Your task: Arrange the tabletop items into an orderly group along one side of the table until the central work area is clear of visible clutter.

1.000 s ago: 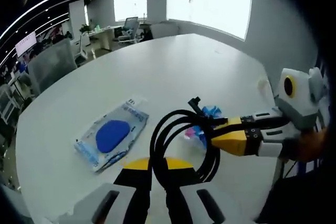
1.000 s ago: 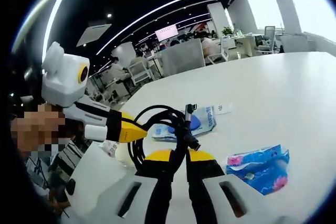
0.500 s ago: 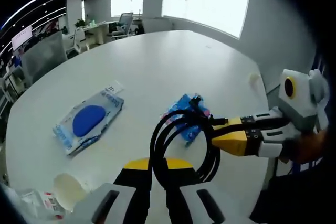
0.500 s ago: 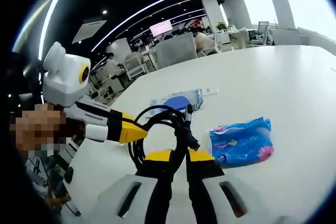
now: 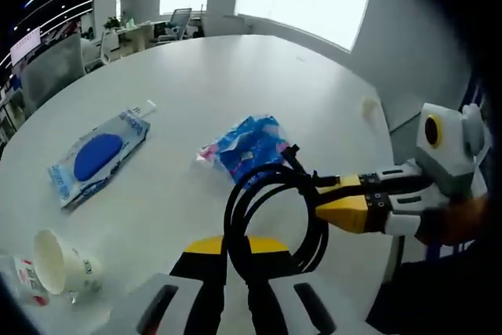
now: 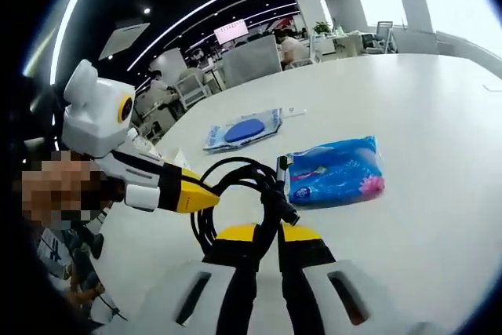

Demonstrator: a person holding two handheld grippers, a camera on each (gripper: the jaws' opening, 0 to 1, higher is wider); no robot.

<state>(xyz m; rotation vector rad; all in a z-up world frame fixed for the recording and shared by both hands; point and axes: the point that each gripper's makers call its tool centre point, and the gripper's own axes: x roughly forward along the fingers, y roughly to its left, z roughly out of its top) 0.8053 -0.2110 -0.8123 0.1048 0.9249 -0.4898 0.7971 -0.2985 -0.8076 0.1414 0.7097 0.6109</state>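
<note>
In the left gripper view, the left gripper [image 5: 237,260] rises from the bottom centre with its jaws closed on a coiled black cable [image 5: 271,213], the loops standing up just above the yellow jaw tips. The right gripper [image 5: 318,194] reaches in from the right edge and its yellow jaws pinch the same coil at its right side, near the cable's plug end. Behind the coil, at frame centre, a blue and pink tissue pack [image 5: 247,141] lies flat on the white table [image 5: 235,68]. At left centre lies a clear pouch with a blue pad inside [image 5: 98,154], well apart from the tissue pack. At lower left a paper cup [image 5: 59,260] lies on its side, with a small sachet [image 5: 27,280] just beside it at the frame edge. In the right gripper view, the right gripper [image 6: 267,245] holds the cable [image 6: 239,190] clamped at bottom centre, the left gripper [image 6: 208,194] comes in from the left, and the tissue pack [image 6: 337,170] sits right of centre with the pouch [image 6: 243,129] beyond it.
</note>
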